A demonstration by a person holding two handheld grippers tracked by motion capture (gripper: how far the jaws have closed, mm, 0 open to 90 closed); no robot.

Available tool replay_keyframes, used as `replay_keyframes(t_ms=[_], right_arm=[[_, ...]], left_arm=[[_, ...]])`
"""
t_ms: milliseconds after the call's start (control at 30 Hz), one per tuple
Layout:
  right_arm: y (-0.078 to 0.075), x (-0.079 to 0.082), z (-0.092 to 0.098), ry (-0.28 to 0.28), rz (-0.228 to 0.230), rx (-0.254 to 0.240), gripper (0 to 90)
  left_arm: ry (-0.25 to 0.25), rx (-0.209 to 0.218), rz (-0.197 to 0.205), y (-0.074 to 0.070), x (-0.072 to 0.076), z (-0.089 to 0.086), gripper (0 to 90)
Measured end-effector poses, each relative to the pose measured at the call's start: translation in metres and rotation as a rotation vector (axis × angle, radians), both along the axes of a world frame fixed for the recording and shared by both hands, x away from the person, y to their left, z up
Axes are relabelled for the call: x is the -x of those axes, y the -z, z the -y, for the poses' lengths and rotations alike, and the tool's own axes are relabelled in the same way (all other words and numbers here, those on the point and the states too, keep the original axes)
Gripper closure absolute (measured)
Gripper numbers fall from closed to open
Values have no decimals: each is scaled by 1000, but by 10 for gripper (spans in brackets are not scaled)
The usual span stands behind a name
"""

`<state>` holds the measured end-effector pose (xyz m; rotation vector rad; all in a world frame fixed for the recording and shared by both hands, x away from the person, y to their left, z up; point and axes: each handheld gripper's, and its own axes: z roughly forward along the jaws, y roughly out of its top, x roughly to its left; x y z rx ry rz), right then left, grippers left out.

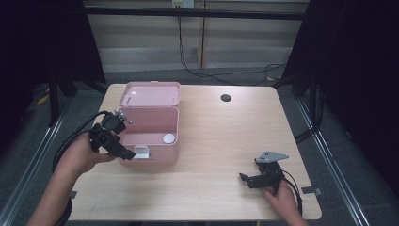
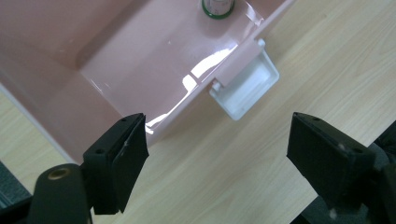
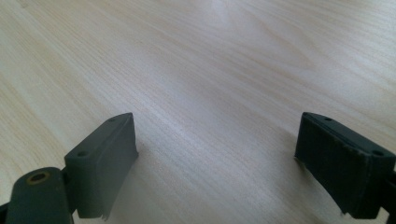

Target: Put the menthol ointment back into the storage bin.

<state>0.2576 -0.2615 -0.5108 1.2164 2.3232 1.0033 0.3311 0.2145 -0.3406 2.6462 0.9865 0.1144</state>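
Left gripper view looks down past the left gripper (image 2: 217,154), whose jaws stand wide apart with nothing between them, only bare wood. One jaw sits just at the front wall of the pink plastic box (image 2: 116,60); the box's white latch (image 2: 245,88) hangs open off that front edge, flat toward the desk (image 2: 299,60). Inside the box, near its front right corner, a small round container (image 2: 217,8) with a dark green rim stands on the floor. In the high view the left gripper (image 1: 123,151) hovers at the box's front left corner, and the lid (image 1: 150,93) is thrown back. Well apart, near the desk's front right, the right gripper (image 1: 244,179) rests low, its jaws likewise spread over bare desk.
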Motion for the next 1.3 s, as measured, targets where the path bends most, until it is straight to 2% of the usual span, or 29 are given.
replay_keyframes(t_ms=[133,167,233,300,467,600,867,1133,1300], right_arm=[[0,0,0,-3,3,1,121],[0,0,0,-3,3,1,121],[0,0,0,-1,1,1,121],[0,0,0,-3,3,0,121],[0,0,0,-3,3,1,121],[0,0,0,-3,3,1,121],[0,0,0,-3,3,0,121],[0,0,0,-2,2,0,121],[0,0,0,-3,4,0,121]], left_arm=[[1,26,5,13,6,-3,197],[10,39,24,15,7,-4,185],[2,62,36,16,10,-6,191],[7,64,50,18,13,-8,189],[11,59,46,25,21,-12,188],[4,72,49,34,28,-19,188],[-29,86,28,61,36,-32,188],[-22,107,69,85,45,-38,185],[-32,118,72,103,50,-43,184]])
